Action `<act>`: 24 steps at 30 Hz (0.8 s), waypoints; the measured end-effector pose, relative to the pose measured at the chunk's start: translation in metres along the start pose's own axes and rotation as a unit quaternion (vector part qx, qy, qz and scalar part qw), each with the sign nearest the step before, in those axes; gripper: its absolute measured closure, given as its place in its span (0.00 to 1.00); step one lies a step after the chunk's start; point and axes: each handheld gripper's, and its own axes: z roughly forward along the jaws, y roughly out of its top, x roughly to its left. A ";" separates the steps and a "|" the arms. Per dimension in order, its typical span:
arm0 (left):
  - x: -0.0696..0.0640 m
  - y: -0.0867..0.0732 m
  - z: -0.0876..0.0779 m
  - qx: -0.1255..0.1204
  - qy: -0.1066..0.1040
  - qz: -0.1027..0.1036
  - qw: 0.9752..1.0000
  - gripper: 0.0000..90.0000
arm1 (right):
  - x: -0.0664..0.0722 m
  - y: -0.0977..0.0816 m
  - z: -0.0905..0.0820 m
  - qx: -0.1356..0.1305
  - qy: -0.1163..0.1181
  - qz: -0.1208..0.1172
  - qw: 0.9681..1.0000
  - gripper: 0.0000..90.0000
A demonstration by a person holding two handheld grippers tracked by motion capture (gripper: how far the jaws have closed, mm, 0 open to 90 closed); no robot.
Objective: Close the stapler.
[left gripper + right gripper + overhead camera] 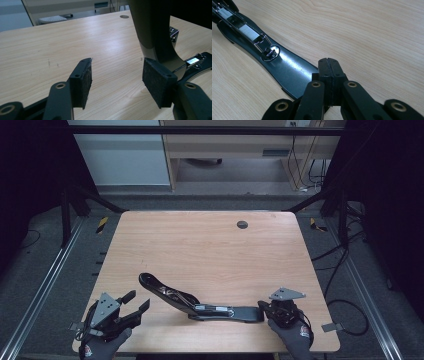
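A: From the high view, what does the room offer?
B: One light wooden desk (pixel 210 245) with rounded corners and one round dark cable hole (pixel 242 224) near its far edge. It stands on grey floor between metal rails, with pale cabinets behind and cables at the right.
A: And on it?
B: One long black stapler (pixel 200 302), swung open, near the front edge. Its upper arm rises toward the left, its base lies flat toward the right. Two gloved hands hold two grippers: the left gripper (pixel 135 304) at the front left, jaws apart and empty, just short of the stapler; the right gripper (pixel 262 307) at the end of the base.
A: The left gripper view?
B: Two black pads (pixel 81 81) stand wide apart over bare wood, nothing between them. The stapler's raised arm (pixel 155 32) looms just beyond the right-hand pad.
A: The right gripper view?
B: The right gripper (pixel 328 65) has its jaws pressed together. They lie over the end of the glossy base (pixel 287 67); whether they pinch its edge cannot be told.
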 end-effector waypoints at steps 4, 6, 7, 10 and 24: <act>-0.003 0.003 -0.004 -0.009 -0.003 0.002 1.000 0.45 | 0.002 0.000 0.001 -0.002 0.000 -0.006 1.000 1.00; -0.006 0.005 -0.005 -0.011 -0.007 0.005 1.000 0.44 | 0.003 0.000 0.001 -0.001 -0.001 -0.010 1.000 1.00; -0.007 0.006 -0.005 -0.012 -0.008 0.005 1.000 0.44 | 0.004 0.000 0.001 0.004 -0.001 -0.006 1.000 1.00; -0.010 0.008 -0.006 -0.014 -0.012 0.006 1.000 0.44 | 0.003 -0.001 0.002 0.005 0.000 -0.003 1.000 1.00; -0.021 0.018 -0.003 -0.025 -0.026 0.001 0.999 0.43 | 0.004 -0.007 0.001 0.016 0.019 0.004 1.000 1.00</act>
